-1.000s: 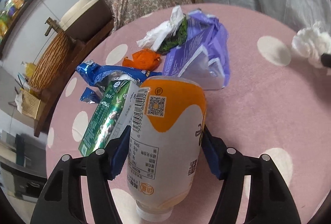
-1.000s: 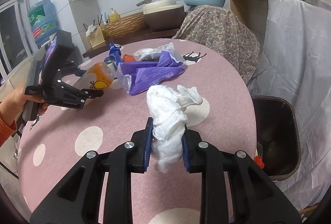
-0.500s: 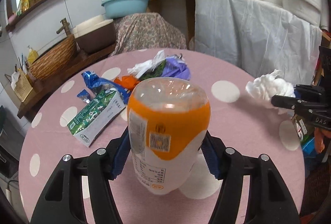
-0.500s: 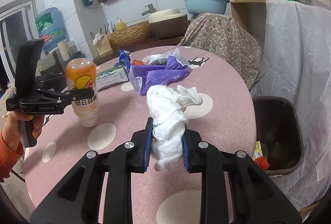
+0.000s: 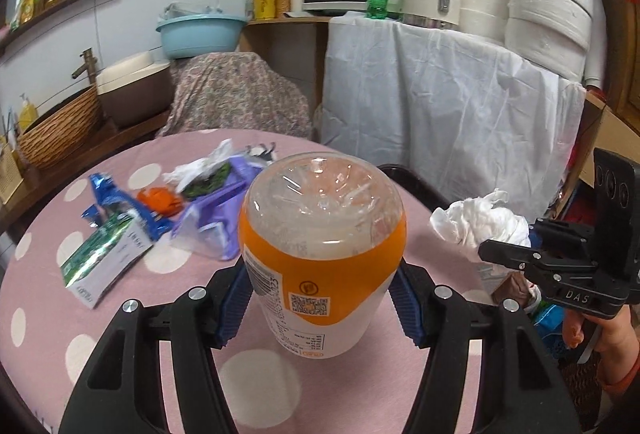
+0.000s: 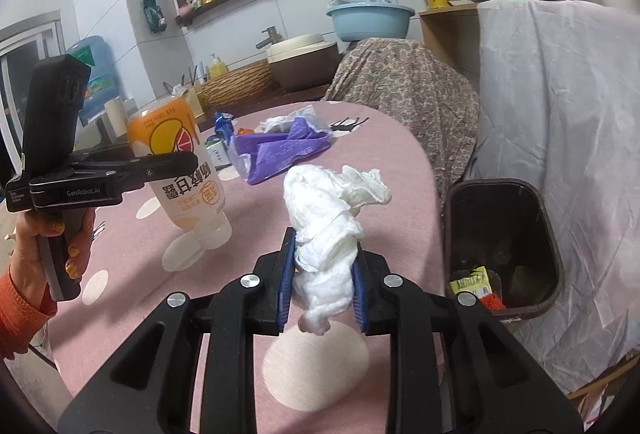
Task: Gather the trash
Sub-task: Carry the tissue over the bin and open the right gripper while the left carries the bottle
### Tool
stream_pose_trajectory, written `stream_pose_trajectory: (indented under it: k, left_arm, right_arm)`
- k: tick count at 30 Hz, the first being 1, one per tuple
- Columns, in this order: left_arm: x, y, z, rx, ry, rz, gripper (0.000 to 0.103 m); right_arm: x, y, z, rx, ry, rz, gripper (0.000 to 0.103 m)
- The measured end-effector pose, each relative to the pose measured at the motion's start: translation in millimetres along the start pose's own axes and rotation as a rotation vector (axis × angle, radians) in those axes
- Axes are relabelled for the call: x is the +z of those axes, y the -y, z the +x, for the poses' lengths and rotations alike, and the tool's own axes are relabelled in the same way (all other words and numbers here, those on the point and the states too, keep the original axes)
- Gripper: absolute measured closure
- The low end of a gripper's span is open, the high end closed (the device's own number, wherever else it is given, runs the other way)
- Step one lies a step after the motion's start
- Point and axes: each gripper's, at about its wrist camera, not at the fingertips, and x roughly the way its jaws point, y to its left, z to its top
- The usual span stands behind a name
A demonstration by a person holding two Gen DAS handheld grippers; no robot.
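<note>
My left gripper (image 5: 318,300) is shut on an orange-and-white plastic bottle (image 5: 322,258), held upside down with its cap end toward the pink dotted table (image 5: 52,294). From the right wrist view the bottle (image 6: 180,161) and left gripper (image 6: 120,169) are at the left, a hand on the handle. My right gripper (image 6: 322,284) is shut on a crumpled white tissue wad (image 6: 332,209) above the table's right edge. The tissue (image 5: 480,226) and right gripper (image 5: 520,254) also show in the left wrist view. A brown bin (image 6: 554,254) stands on the floor beside the table, wrappers at its bottom.
More trash lies at the table's far side: a purple bag (image 5: 212,218), a green carton (image 5: 104,258), a blue wrapper (image 5: 108,193), an orange scrap (image 5: 160,199) and white plastic (image 5: 200,165). A white-draped counter (image 6: 560,93) rises behind the bin. A floral-covered chair (image 6: 400,85) stands past the table.
The left gripper raised the bottle from near-flat to inverted and swung it right, away from the trash pile. The right gripper carried the tissue toward the table's right edge, nearer the bin.
</note>
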Motion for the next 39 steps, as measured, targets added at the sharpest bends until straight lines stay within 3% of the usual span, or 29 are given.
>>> stream_pose_trajectory:
  k: [8,14,19,24,33,34,38,39]
  left_arm:
    - [29.0,47.3,25.8,-0.094,0.030,0.013,0.042]
    - [56.0,74.1,42.9,-0.150,0.075,0.011,0.042]
    - [81.2,97.2,60.6,-0.178,0.097,0.037,0.042]
    - [98.1,117.0,97.0,-0.210,0.031,0.029,0.042]
    - [102.1,144.7,157.6,-0.182,-0.064,0.053,0.042]
    - [102.7,148.1,163.6,-0.176,-0.074,0.058,0.042]
    - [104.4,156.6,181.3,-0.161,-0.100,0.066,0.042]
    - [104.5,158.4,185.1,-0.161,-0.105,0.069,0.042]
  right_arm:
    - [-0.7,58.5,-33.6,-0.106,0.052,0.081,0.078]
    - [-5.0,108.8,-34.8,-0.202,0.045,0.135,0.078]
    - [-15.7,149.1,-10.4,-0.243,-0.007,0.206,0.078]
    - [-27.3,180.1,29.2,-0.263,-0.082,0.256,0.078]
    - [-45.7,230.1,114.4,-0.294,-0.217,0.335,0.076]
    - [-47.7,234.5,122.7,-0.305,-0.226,0.337,0.075]
    - [-53.6,240.3,143.7,-0.347,-0.243,0.320,0.039]
    - [-56.2,240.3,143.4,-0.357,-0.240,0.311,0.036]
